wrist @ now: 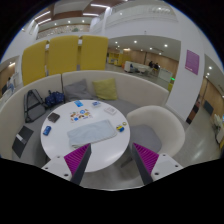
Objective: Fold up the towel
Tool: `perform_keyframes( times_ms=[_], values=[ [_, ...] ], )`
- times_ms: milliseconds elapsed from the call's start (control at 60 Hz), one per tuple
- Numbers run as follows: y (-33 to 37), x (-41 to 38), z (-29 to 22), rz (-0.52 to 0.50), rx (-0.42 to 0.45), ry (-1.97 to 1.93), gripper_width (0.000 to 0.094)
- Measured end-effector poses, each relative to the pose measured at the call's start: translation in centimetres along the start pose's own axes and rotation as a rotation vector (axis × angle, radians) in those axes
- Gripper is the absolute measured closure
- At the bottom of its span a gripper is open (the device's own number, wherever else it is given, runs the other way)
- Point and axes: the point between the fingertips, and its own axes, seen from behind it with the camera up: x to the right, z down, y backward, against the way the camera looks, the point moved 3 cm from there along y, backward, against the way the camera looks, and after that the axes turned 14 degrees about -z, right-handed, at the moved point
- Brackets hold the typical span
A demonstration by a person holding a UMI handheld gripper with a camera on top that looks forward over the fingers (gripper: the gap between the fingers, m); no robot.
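A pale, flat towel (92, 128) lies on a round white table (62, 148), well beyond my fingers. My gripper (112, 160) is held high above the floor, short of the table's near edge, and is open. Its magenta pads (77, 158) stand wide apart with nothing between them. Only floor and the table's rim show in the gap.
Several small dark and blue items (50, 120) are scattered on the table around the towel. A white rounded chair (155, 125) stands right of the table and a dark chair (22, 143) to its left. Yellow panels (65, 55) and a sofa with a yellow cushion (104, 88) line the back.
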Motion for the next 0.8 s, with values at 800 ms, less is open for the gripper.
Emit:
perform_keyframes(
  times_ms=[800],
  values=[
    [-8.4, -22.5, 1.0, -0.273, 0.045, 0.155, 0.0069]
  ],
)
